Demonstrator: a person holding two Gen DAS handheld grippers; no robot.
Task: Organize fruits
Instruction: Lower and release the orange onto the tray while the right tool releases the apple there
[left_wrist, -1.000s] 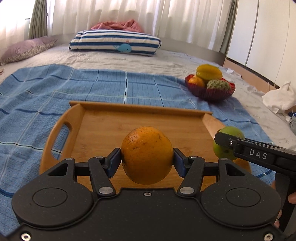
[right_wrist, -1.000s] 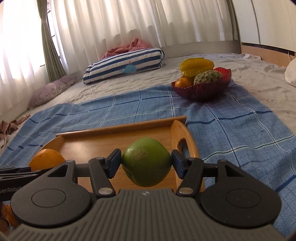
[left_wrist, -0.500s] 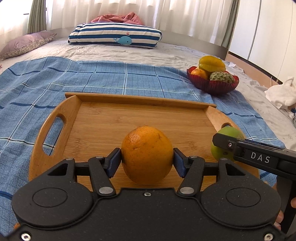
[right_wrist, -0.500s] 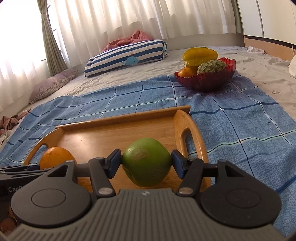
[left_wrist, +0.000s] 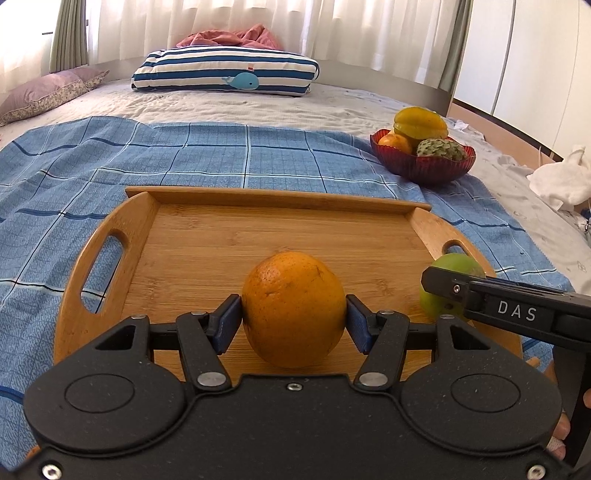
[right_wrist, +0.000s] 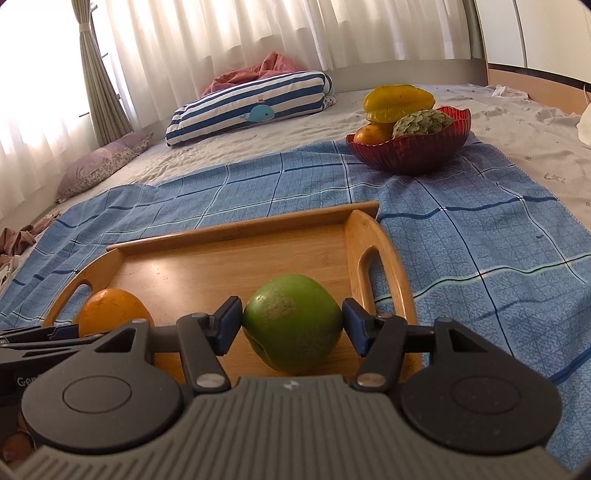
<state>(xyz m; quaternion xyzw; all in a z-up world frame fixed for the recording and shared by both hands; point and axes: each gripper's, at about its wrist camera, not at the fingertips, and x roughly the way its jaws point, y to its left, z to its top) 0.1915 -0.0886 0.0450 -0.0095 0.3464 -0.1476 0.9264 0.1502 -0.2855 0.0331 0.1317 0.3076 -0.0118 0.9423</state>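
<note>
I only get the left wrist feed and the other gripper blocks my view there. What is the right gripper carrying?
Observer: The right gripper is shut on a green fruit, pads on both its sides.
Operator: Is it over the tray?
Observer: Yes, it is at the wooden tray's near right end, just beside the right handle slot.
Operator: Any marks on that fruit?
Observer: It has a dull brownish patch on its upper front.
Operator: Can you see mine from there?
Observer: Yes, your orange shows at the tray's left end, behind the left gripper.
</note>
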